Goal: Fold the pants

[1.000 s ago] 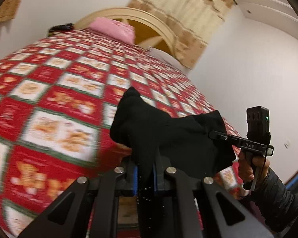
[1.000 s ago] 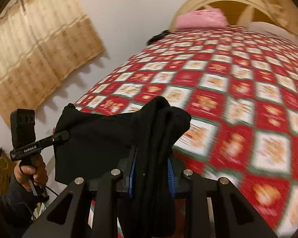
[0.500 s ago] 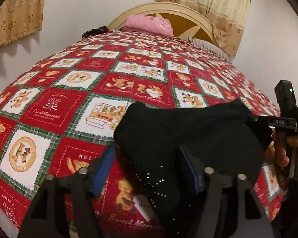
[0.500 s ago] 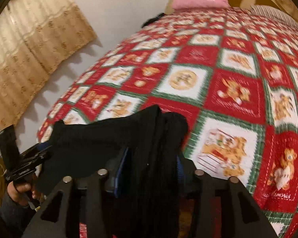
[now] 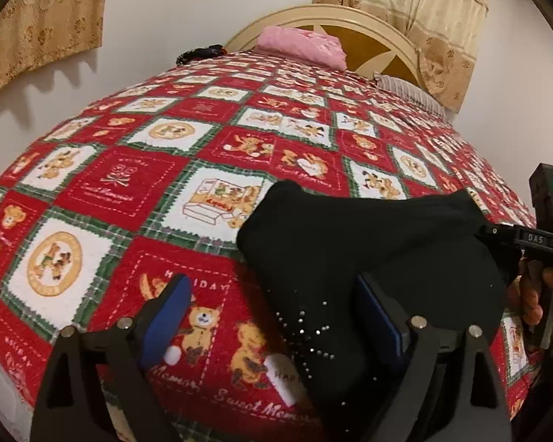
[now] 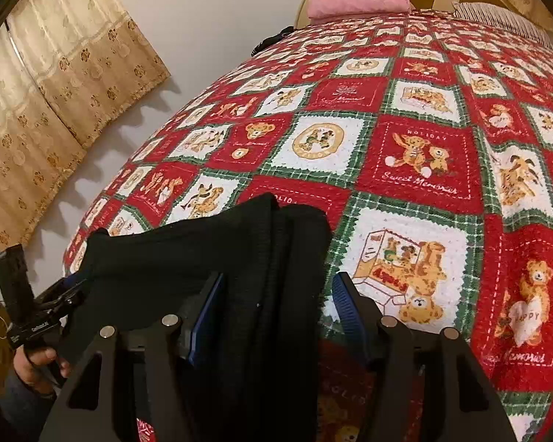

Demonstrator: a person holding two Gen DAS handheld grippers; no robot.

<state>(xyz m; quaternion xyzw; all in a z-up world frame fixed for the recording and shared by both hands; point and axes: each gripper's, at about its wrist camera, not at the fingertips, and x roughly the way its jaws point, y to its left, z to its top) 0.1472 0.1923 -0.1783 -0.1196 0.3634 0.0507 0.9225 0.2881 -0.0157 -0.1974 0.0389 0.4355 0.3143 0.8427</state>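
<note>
the black pants (image 5: 368,254) lie bunched near the front edge of the bed, on the red and white patchwork blanket (image 5: 136,169), with one end under each gripper. the cloth looks soft, thick and fairly light, a knit that sags and bunches rather than holding a crease; small shiny studs dot the part nearest the left gripper (image 5: 272,316). it will likely slump wherever it is not supported, so the sound places to take hold would be the corners or the thick edge of a folded stack, pinching all layers together so none slips out. on the fuzzy blanket the cloth may drag rather than slide.

the left gripper's jaws are opening and stand wide apart. its left blue pad (image 5: 166,316) is clear of the cloth, over bare blanket; the right pad (image 5: 378,316) sits against or just beside the pants' side, and which cannot be told. nothing is pinched.

the right gripper (image 6: 276,313) is also opening its jaws. a stacked ridge of several layers (image 6: 276,294) lies between them; the right pad (image 6: 344,309) shows a gap to the cloth, while the left pad (image 6: 206,313) is close against it, touching or not unclear. the pants rest on the bed, released.
</note>
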